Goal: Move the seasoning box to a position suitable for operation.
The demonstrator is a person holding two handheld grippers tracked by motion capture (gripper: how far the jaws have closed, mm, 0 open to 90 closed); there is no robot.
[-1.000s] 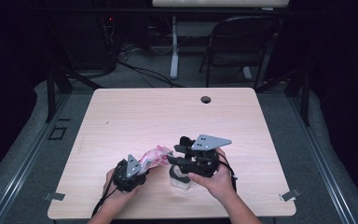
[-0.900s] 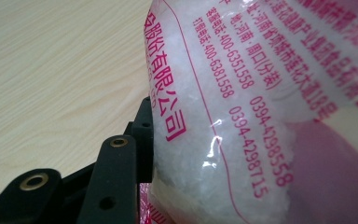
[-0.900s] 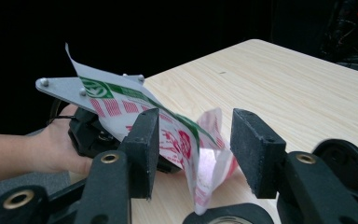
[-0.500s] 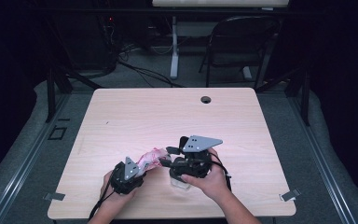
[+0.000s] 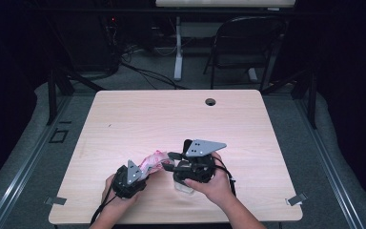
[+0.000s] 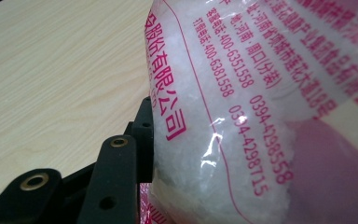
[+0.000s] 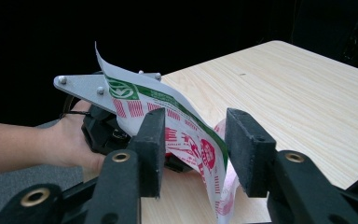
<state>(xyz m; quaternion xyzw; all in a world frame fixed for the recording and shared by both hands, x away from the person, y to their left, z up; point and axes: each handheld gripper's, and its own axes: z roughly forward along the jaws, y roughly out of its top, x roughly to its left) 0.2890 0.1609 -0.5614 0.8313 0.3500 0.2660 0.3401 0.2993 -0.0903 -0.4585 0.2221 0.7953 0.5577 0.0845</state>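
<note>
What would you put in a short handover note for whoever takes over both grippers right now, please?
Left gripper: shut on the pink-printed bag of white granules, held near the table's front edge.
Right gripper: open, jaws just been closing, the bag's top flap between them, not yet pinched.
A small clear container sits under the right hand.
Done: bag lifted and steadied.
Left, probably: pinch the flap, open the bag.
</note>
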